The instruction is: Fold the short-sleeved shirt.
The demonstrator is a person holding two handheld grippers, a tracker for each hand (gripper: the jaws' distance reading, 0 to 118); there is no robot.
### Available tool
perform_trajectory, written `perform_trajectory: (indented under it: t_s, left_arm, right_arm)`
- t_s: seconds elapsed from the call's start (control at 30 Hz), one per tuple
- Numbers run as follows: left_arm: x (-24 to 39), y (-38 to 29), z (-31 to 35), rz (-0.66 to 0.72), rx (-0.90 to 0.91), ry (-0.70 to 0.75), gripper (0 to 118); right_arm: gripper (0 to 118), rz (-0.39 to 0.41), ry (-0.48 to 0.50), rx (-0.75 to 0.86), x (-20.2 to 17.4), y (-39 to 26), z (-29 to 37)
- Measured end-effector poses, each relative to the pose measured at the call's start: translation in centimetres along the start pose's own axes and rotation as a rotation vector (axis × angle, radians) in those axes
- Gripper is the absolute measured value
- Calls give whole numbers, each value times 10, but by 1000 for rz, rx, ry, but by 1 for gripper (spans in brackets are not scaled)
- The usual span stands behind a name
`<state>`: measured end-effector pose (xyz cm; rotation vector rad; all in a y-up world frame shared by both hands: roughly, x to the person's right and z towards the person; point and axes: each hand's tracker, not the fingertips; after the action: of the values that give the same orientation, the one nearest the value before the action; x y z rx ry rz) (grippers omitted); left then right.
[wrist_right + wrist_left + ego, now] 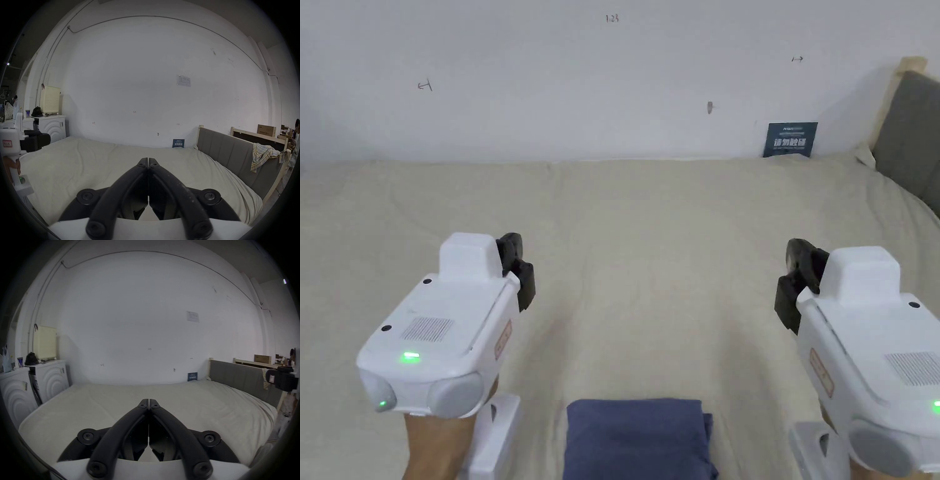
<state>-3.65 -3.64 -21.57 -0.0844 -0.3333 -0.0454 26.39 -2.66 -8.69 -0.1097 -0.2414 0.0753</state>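
The short-sleeved shirt [637,437] lies folded into a compact navy rectangle at the near edge of the bed [650,250], right in front of the person and between the 2 tools. Its edges look squared, with a little cloth poking out on its right side. Nothing touches it.

The left gripper [515,269] hangs in the air over the beige sheet, up and to the left of the shirt, well apart from it. In the left gripper view its 2 black jaws are pressed together tip to tip with nothing between them [149,402]. A green light glows on its white housing.

The right gripper [797,281] is held about level with the other, up and to the right of the shirt, also clear of it. In the right gripper view its jaws meet along a thin seam and pinch nothing [148,160]. The left tool also shows at the edge of that view, with the hand [11,164] around its white handle.

Both tools point toward the white wall [581,81] at the far side of the bed. A small dark blue sign [790,139] leans against that wall, near the grey padded headboard [909,131] on the right. A checked cloth [263,154] is draped over the headboard's top. White cabinets [50,378] stand past the left end of the bed, with a cream basket [44,342] on top.
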Motion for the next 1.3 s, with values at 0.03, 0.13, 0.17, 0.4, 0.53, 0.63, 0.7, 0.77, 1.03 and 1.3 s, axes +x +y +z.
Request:
perform_trajectory:
  t_s: [0.03,0.13,0.17,0.4,0.53,0.63,0.7,0.77,1.03,1.3]
  left_arm:
    - [-7,0,0,-10,1,15,0]
    - [-28,0,8,23,11,45,0]
    - [-32,-1,10,38,18,56,0]
    - [-49,-7,21,35,10,104,0]
    - [-49,-9,22,43,0,106,0]
    - [-47,-11,22,44,-1,109,0]
    - [-48,-12,22,53,-5,106,0]
    - [-47,-13,22,53,-7,105,0]
    - [-47,-17,22,70,-23,101,0]
    - [-49,-29,21,93,-68,102,0]
  right_arm:
    - [2,3,2,4,-3,1,0]
    - [2,9,9,18,-10,1,-1]
    - [2,11,10,22,-11,2,-1]
    - [2,6,25,30,-18,2,-4]
    - [2,11,32,26,-22,2,-5]
    - [2,12,36,22,-23,1,-7]
    - [2,10,38,18,-24,0,-8]
    - [2,9,42,12,-25,-4,-11]
    - [2,-17,102,-125,-39,-53,-31]
    - [2,45,194,-351,-71,-156,-51]
